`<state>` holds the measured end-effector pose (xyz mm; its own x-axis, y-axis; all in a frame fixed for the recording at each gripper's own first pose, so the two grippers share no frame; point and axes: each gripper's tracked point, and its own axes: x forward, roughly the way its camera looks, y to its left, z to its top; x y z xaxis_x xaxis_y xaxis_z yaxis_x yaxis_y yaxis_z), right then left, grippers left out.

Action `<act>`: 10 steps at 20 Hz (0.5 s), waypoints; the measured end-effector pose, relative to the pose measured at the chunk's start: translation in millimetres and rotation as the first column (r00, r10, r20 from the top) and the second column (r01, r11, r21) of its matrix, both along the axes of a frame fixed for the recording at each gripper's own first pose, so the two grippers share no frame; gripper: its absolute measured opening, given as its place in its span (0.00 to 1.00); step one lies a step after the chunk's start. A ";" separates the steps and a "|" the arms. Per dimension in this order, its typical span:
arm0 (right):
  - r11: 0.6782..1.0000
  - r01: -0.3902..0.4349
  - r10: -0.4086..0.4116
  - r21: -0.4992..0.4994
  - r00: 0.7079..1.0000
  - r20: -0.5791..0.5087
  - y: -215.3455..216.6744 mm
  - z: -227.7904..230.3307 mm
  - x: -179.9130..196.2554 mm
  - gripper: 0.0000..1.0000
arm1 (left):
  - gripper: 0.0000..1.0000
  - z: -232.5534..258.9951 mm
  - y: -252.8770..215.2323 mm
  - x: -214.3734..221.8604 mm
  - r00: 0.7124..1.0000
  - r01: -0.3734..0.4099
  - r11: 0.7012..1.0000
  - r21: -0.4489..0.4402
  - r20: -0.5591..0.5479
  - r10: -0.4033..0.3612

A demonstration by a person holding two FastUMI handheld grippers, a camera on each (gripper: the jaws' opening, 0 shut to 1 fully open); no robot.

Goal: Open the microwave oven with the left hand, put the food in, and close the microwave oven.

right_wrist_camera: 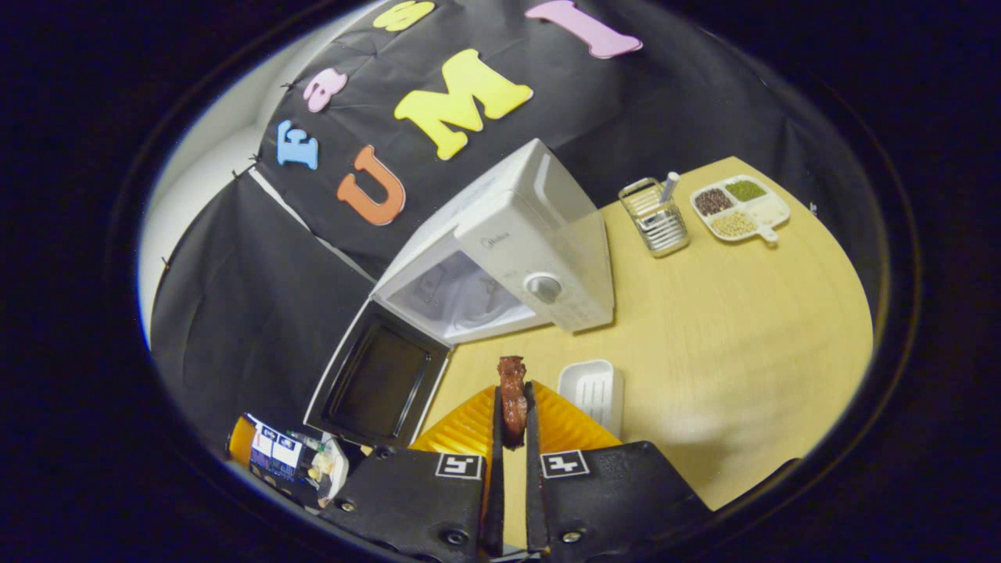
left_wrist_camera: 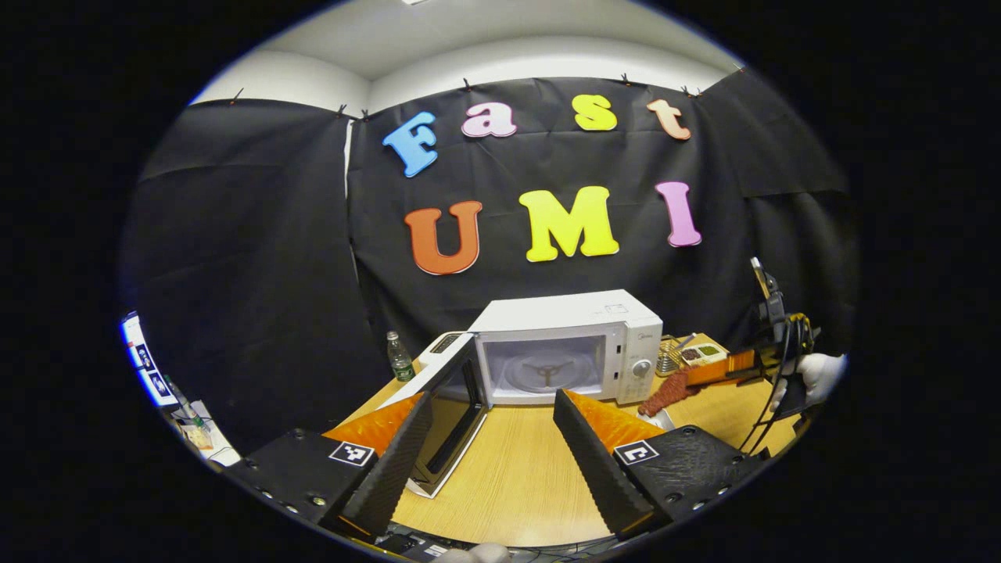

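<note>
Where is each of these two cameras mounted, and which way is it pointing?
Left gripper view: rides on the left gripper, jaws apart, facing the open microwave head-on; the right gripper and its gloved hand show farther right.
Right gripper view: rides on the right gripper, tilted, above the table, jaws closed on the food.
Shared: microwave, open door, table, compartment tray.

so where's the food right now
In the right gripper view the food is pinched in the right gripper, above the table just in front of the open microwave, beside a white dish.
</note>
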<state>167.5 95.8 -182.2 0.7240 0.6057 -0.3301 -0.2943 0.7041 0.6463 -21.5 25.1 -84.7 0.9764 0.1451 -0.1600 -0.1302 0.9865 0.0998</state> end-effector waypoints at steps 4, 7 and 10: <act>0.990 0.104 -0.110 0.095 0.993 0.054 59.0 31.1 2.8 0.14 | 0.95 -4.3 24.0 -4.5 0.996 0.092 0.996 -0.003 -0.002 -0.092; 0.970 0.189 -0.203 0.156 0.976 0.081 98.2 40.2 17.5 0.14 | 0.95 -3.7 39.9 -5.1 0.994 0.111 0.994 -0.022 0.011 -0.110; 0.938 0.270 -0.294 0.219 0.952 0.087 130.1 42.3 41.4 0.14 | 0.95 -7.8 51.5 -5.5 0.992 0.125 0.992 -0.010 0.018 -0.125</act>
<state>208.9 225.9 -139.9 0.9007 0.4160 -0.1255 -0.1843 0.6272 0.7568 -27.0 76.7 -92.5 0.9894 0.0202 -0.1439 -0.0076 0.9961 0.0877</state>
